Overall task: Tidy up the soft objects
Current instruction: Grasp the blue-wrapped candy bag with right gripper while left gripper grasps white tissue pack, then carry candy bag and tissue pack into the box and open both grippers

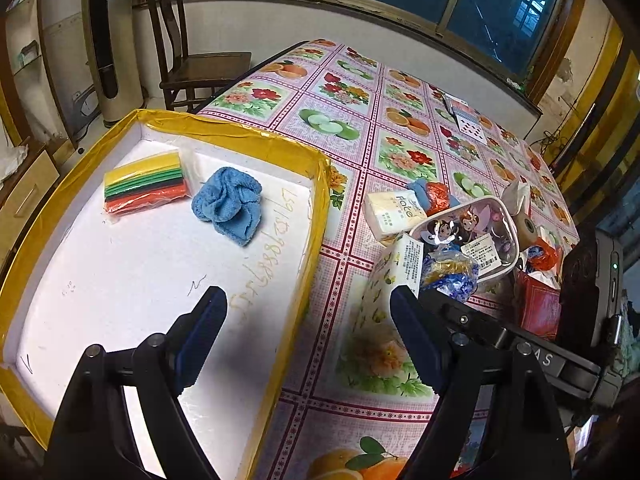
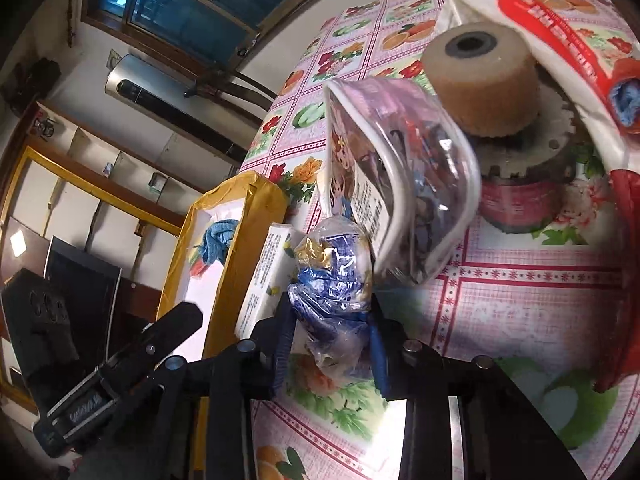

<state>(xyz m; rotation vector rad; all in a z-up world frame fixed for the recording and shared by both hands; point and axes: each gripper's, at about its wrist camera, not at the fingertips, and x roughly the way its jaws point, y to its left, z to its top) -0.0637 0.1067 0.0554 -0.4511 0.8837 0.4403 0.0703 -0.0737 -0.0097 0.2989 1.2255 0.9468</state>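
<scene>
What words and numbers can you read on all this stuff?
"face": on the white tissue pack.
Handwritten digits on the tray floor: upside down, too unsure to quote.
Barcode sticker on the cartoon pouch: too small.
Fine print on the tall tissue pack: too small.
White lettering on the red-striped bag: blurred.

Left gripper spread wide, right gripper clamped.
Black left gripper (image 1: 308, 300) with blue pads (image 1: 208, 320) hangs empty, jaws far apart; black right gripper (image 2: 330, 330) pinches a crinkly blue-and-clear plastic packet (image 2: 332, 280) between its fingers.
</scene>
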